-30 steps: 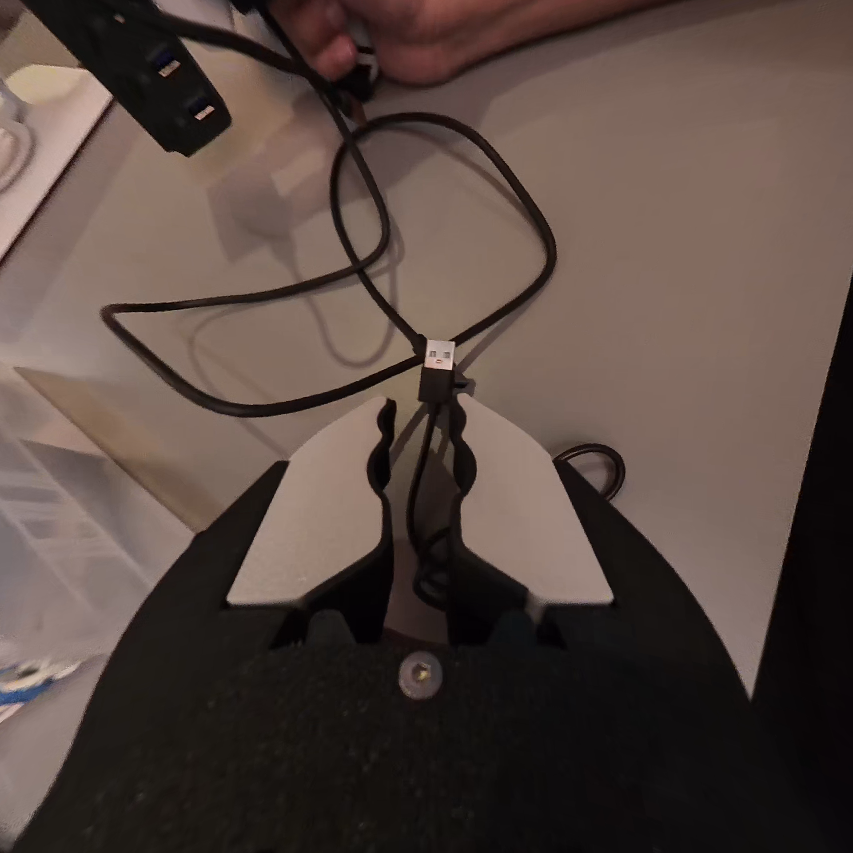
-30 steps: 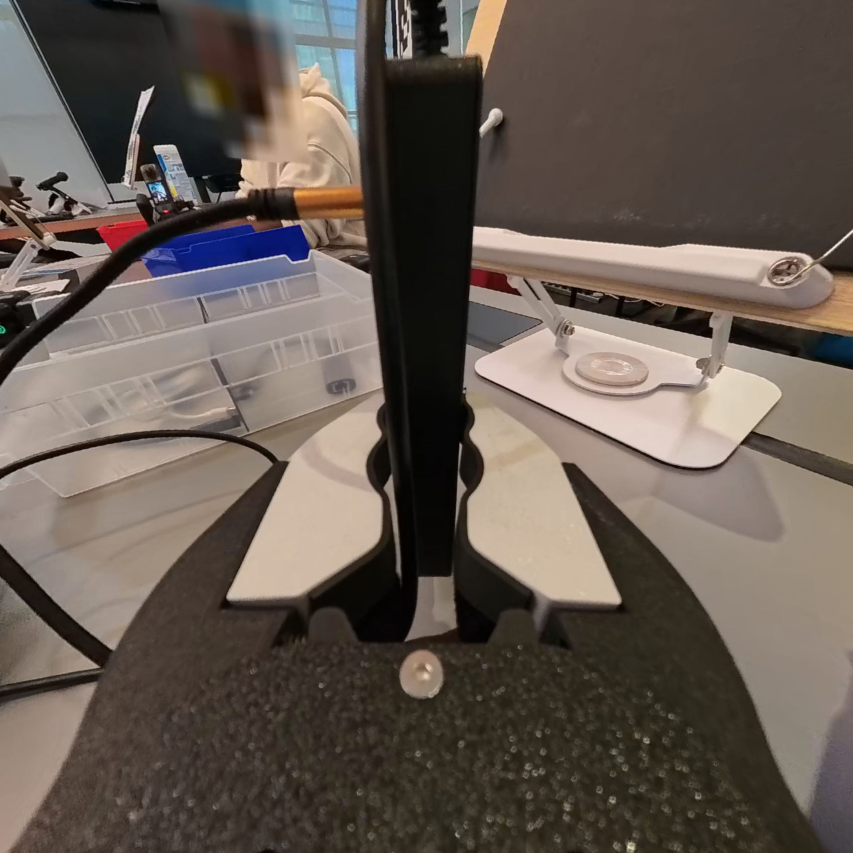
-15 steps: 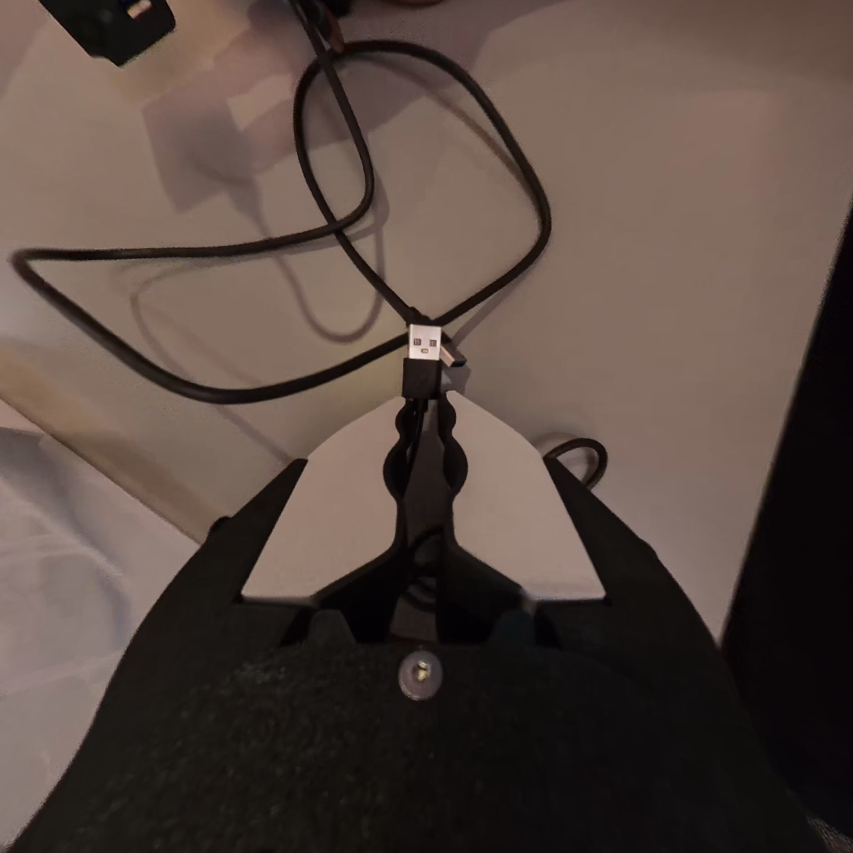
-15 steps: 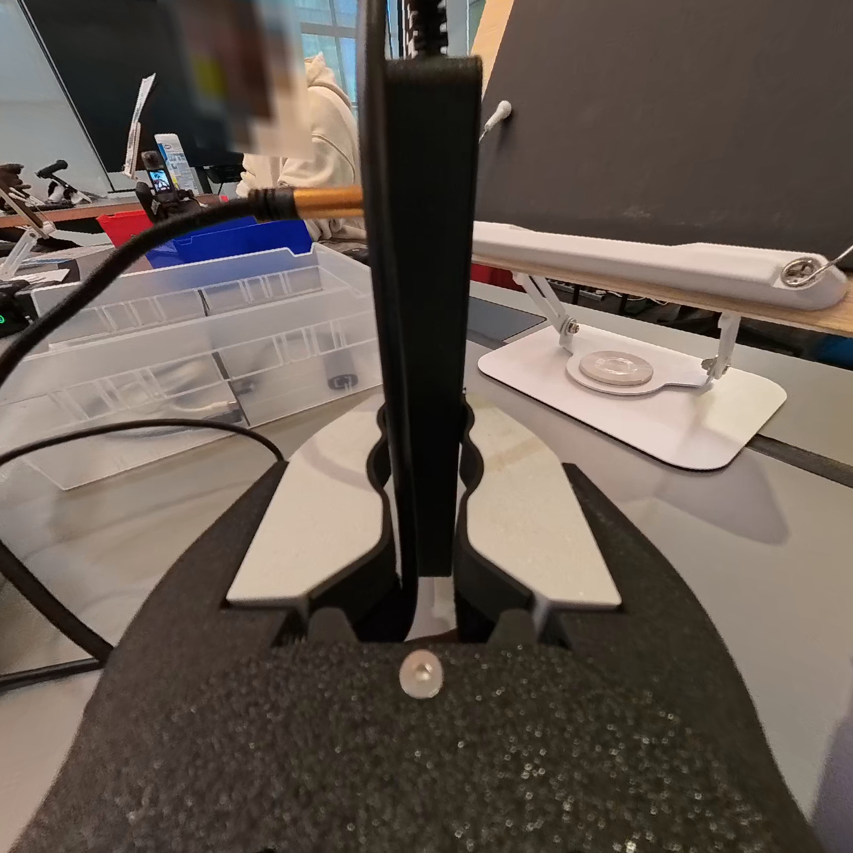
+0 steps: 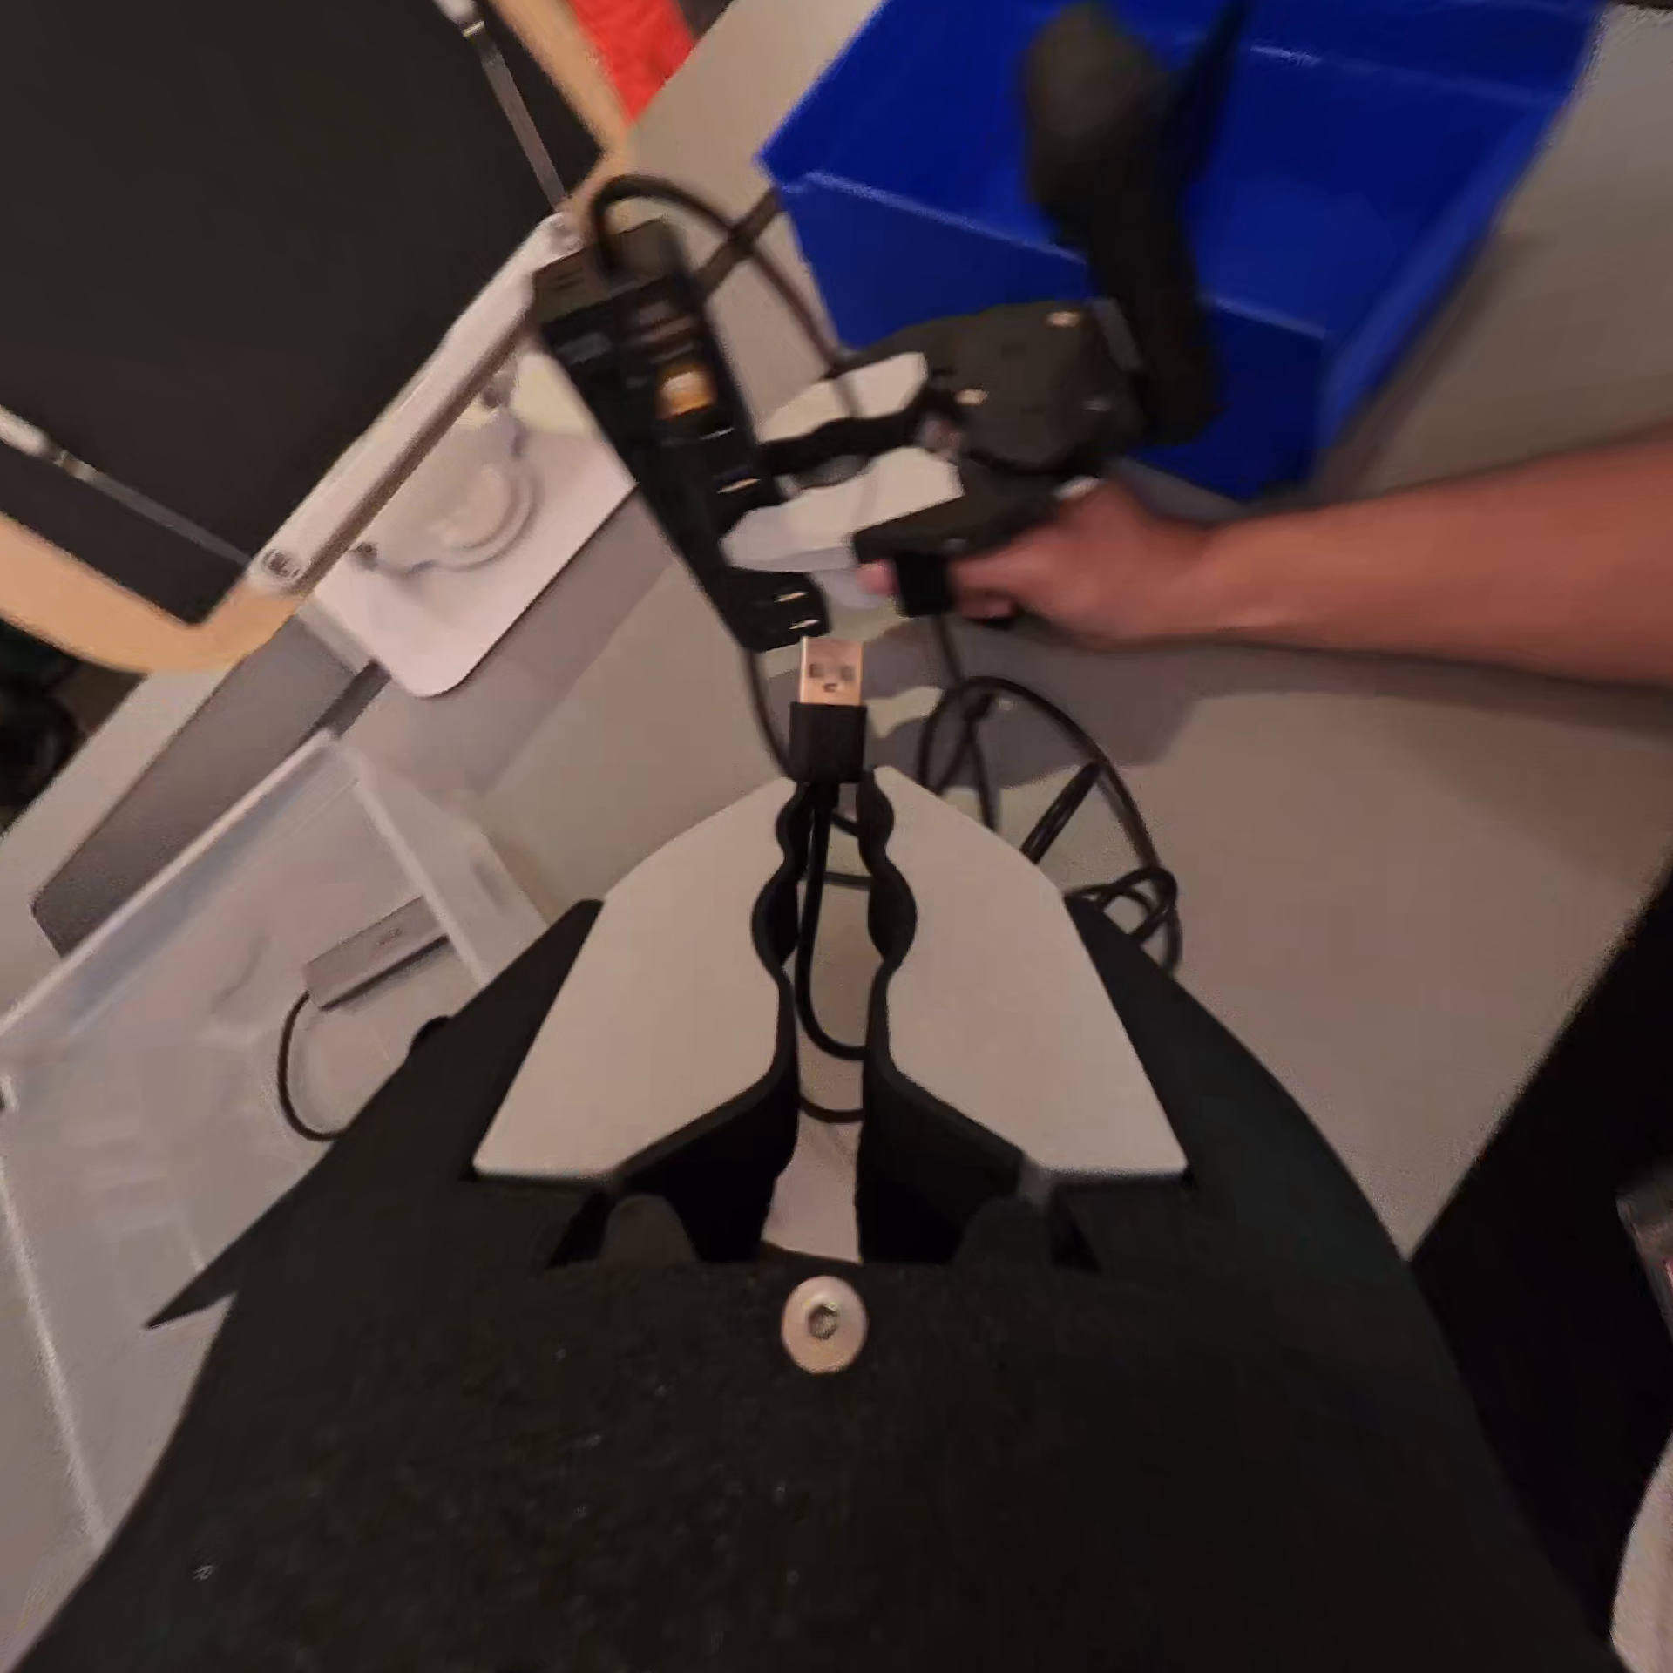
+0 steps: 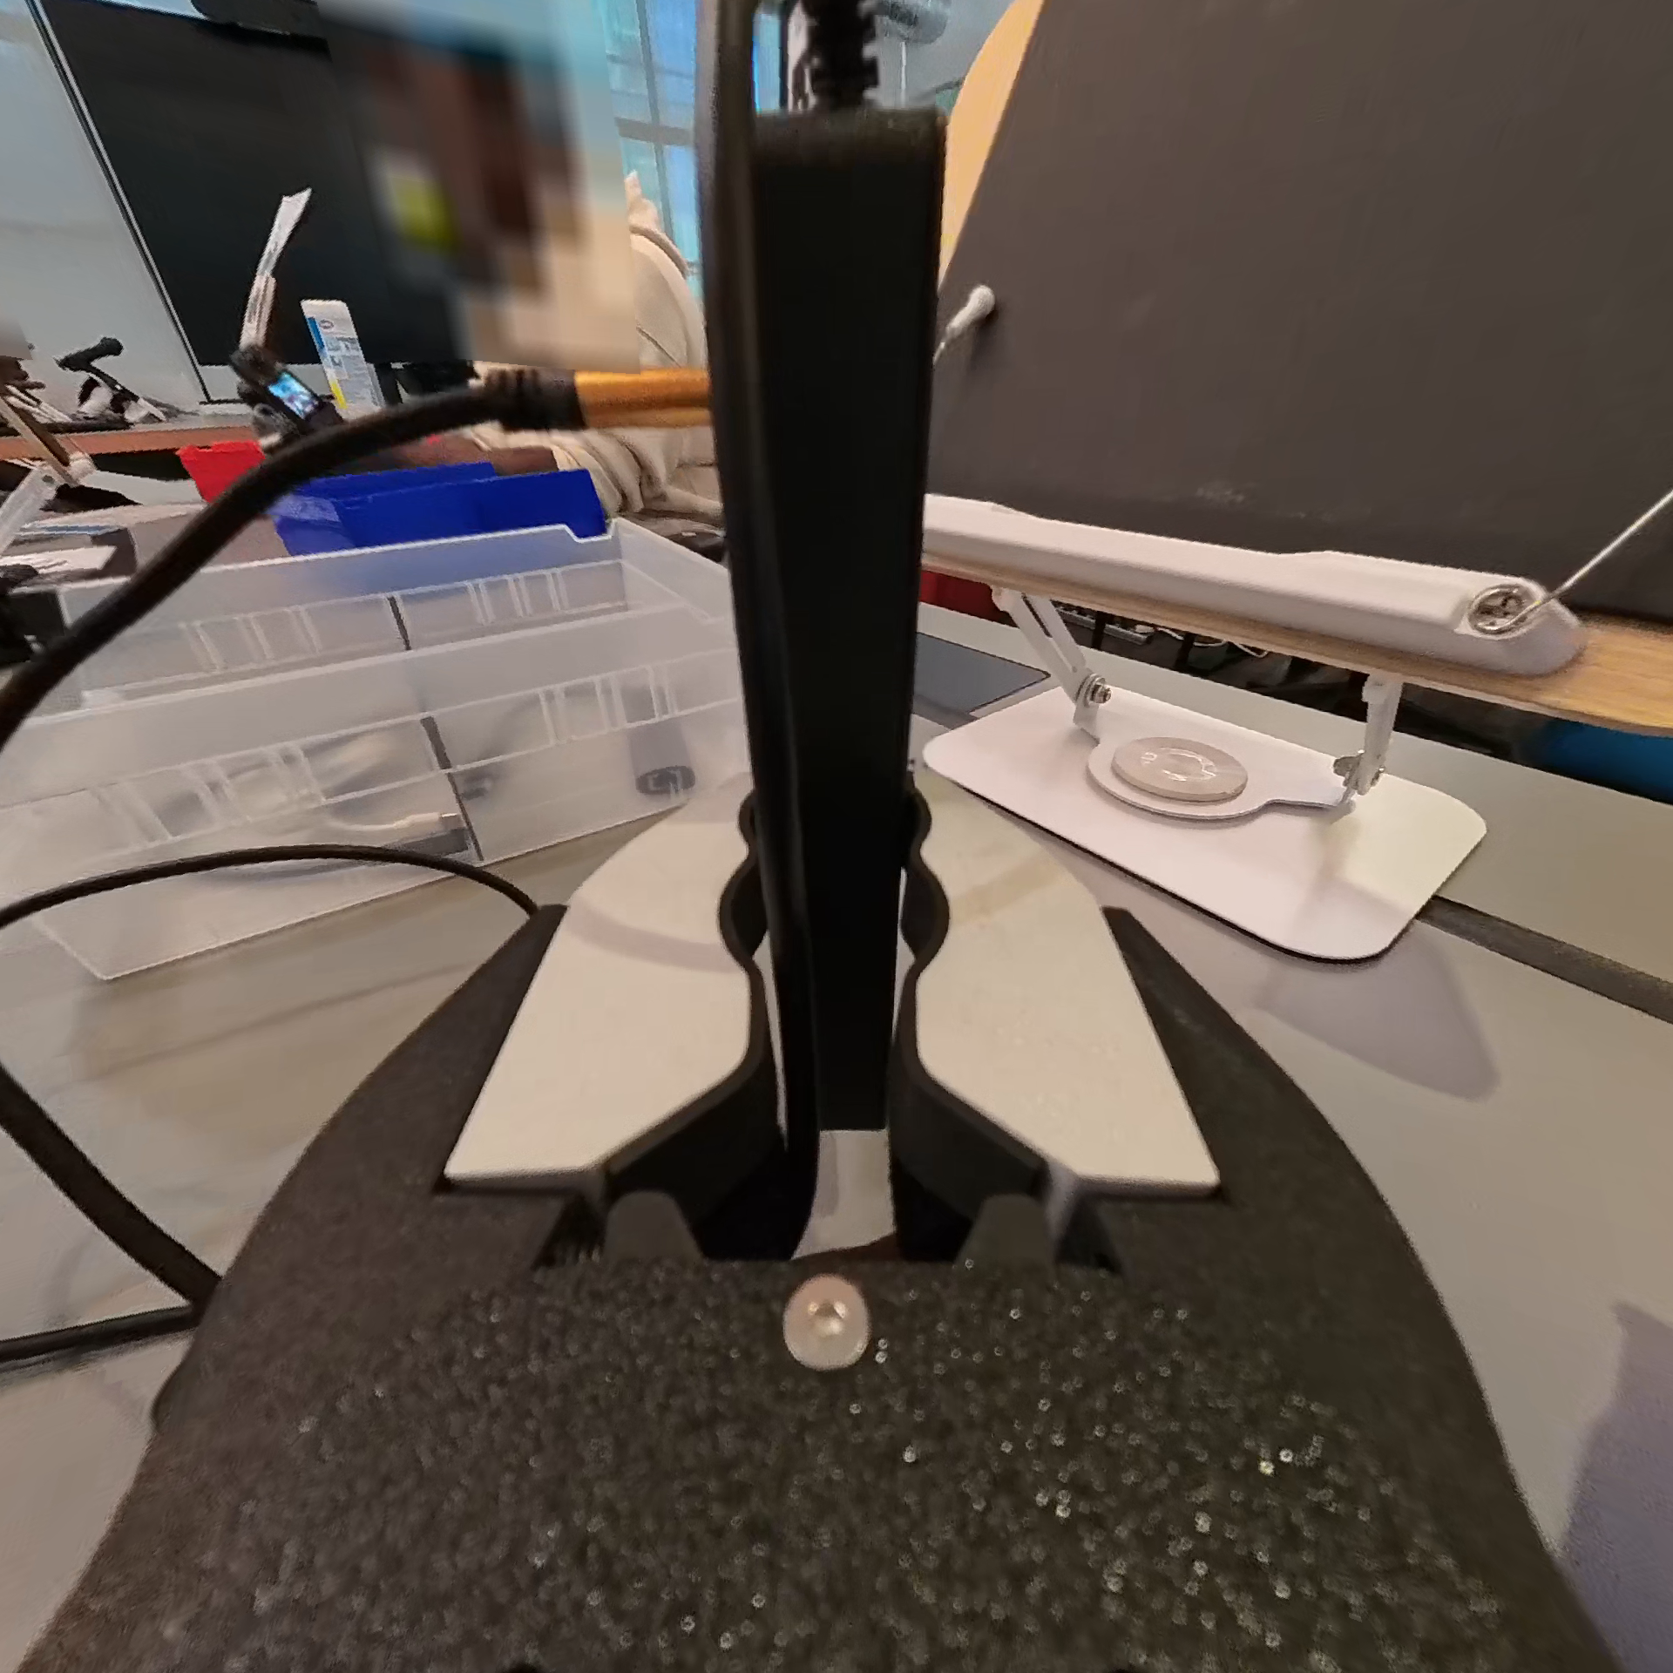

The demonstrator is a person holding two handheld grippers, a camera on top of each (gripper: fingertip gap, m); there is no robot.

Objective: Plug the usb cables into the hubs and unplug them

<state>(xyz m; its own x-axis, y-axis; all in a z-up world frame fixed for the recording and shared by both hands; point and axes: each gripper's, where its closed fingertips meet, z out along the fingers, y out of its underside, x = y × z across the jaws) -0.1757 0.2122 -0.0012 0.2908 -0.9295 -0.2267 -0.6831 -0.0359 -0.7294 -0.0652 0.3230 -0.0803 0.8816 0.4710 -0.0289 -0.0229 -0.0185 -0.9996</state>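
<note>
My left gripper point(image 5: 828, 788) is shut on the black body of a USB cable plug point(image 5: 828, 724). Its metal tip points up, just below the lower end of the black hub point(image 5: 670, 425). The cable's slack loops on the table point(image 5: 1041, 797). My right gripper point(image 6: 828, 815) is shut on the hub point(image 6: 833, 588) and holds it upright above the table. It also shows in the left wrist view point(image 5: 851, 471), with a hand behind it. A gold-collared plug point(image 6: 634, 398) sits in the hub's left side. Several empty ports face my left gripper.
A clear plastic organizer point(image 5: 181, 996) point(image 6: 362, 688) stands at the left with a silver hub point(image 5: 371, 951) inside. A blue bin point(image 5: 1267, 226) is behind the right gripper. A white stand base point(image 6: 1177, 788) point(image 5: 471, 561) and a dark tilted board are at the back.
My left gripper has shut on the plug, lifted it off the table and swung up toward the hub. The right gripper keeps holding the hub almost still.
</note>
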